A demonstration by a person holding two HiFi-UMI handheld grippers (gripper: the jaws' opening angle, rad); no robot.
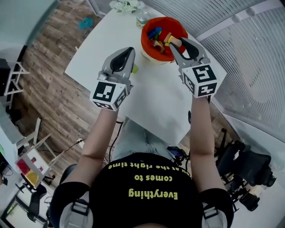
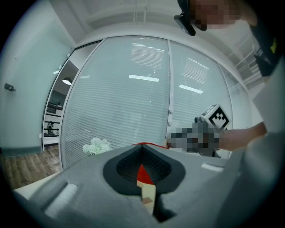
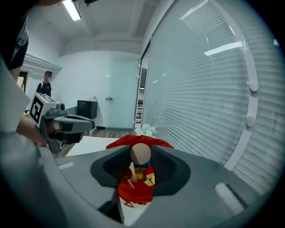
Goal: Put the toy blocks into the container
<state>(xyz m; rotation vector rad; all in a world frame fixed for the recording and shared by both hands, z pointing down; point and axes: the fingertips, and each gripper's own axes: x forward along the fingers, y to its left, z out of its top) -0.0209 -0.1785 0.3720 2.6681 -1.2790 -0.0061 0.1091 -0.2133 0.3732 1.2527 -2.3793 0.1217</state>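
My right claw [image 1: 177, 43] hangs tilted down over the red container [image 1: 146, 44] on the white table [image 1: 156, 98], jaws spread wide around a round wooden block [image 3: 140, 154] so it can drop among the blocks [image 1: 156, 33] already inside, while my left claw [image 1: 126, 52], pinched shut and empty, hovers alongside.

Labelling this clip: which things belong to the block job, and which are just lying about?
Job: red container, toy blocks in it, round wooden block in the right claw.
Lying about: white flowers, clear jar, blue item on the floor.
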